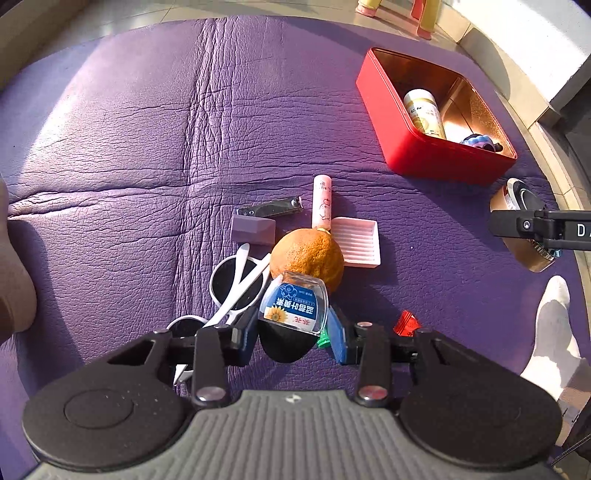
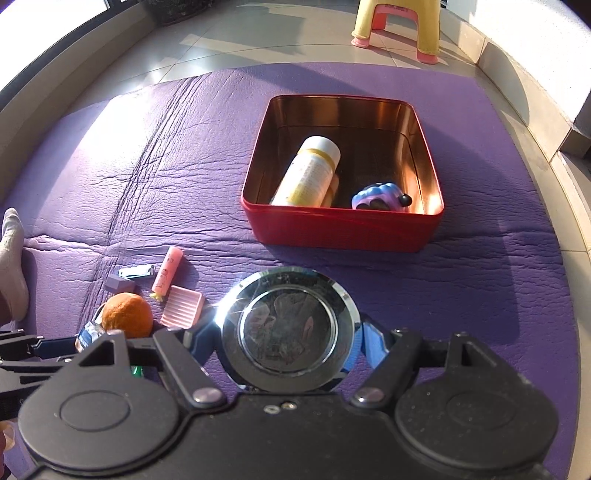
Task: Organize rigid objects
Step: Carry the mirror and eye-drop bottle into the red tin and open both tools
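My left gripper point(image 1: 293, 334) is shut on a small clear box with a blue sunflower label point(image 1: 293, 304), held above the purple mat point(image 1: 129, 147). My right gripper point(image 2: 288, 345) is shut on a round jar with a mirrored lid point(image 2: 288, 328), held above the mat in front of the red tin point(image 2: 343, 229). The tin holds a white and yellow bottle point(image 2: 310, 173) and a purple toy point(image 2: 380, 197). In the left wrist view the tin point(image 1: 436, 155) is at the far right, and the right gripper with the jar point(image 1: 524, 229) is at the right edge.
On the mat lie an orange point(image 1: 306, 258), white sunglasses point(image 1: 232, 284), a pink ridged tray point(image 1: 358, 242), a pink tube point(image 1: 322, 203), nail clippers point(image 1: 271, 207), a purple block point(image 1: 253, 229), and small red point(image 1: 406, 324) and green point(image 1: 323, 339) pieces. A stool point(image 2: 399, 26) stands beyond the mat.
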{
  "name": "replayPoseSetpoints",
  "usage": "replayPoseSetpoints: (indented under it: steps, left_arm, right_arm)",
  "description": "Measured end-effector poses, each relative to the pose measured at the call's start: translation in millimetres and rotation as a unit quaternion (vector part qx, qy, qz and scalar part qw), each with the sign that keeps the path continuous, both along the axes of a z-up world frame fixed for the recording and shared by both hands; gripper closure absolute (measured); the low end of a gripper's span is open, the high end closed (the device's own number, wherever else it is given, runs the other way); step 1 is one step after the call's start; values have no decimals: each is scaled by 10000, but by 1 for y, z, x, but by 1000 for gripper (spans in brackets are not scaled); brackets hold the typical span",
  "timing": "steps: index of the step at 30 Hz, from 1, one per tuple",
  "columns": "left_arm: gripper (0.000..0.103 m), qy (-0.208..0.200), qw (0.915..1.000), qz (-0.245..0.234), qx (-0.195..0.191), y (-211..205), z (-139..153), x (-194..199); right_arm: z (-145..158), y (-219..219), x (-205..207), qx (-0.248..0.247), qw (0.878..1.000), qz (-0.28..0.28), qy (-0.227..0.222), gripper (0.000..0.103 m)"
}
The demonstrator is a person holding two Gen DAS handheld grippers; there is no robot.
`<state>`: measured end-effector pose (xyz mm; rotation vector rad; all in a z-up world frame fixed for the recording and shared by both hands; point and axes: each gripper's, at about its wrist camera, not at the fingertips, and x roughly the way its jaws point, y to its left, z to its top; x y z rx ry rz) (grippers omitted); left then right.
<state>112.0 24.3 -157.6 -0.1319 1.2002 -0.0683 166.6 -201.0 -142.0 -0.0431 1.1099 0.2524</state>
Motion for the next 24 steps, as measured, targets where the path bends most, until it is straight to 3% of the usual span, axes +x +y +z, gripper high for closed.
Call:
replayPoseSetpoints:
  steps: [6,15,19,24]
  left_arm:
    - [65,-176,9998,-75,9,-7,30,12]
    - [65,-701,9971,-299,72,-21,87,76]
    - [65,-881,9944,-581,101,-40,99,113]
    - [65,-845,9924,-878,182,-69,84,150]
  right_arm:
    - [30,8,5,-277,9979,480,-337,27]
    - [72,-7,39,-556,9924,734,-817,27]
    - [74,-18,56,-714,9896,830,-930,27]
    - [50,-29,83,-952,9890,744,-858,27]
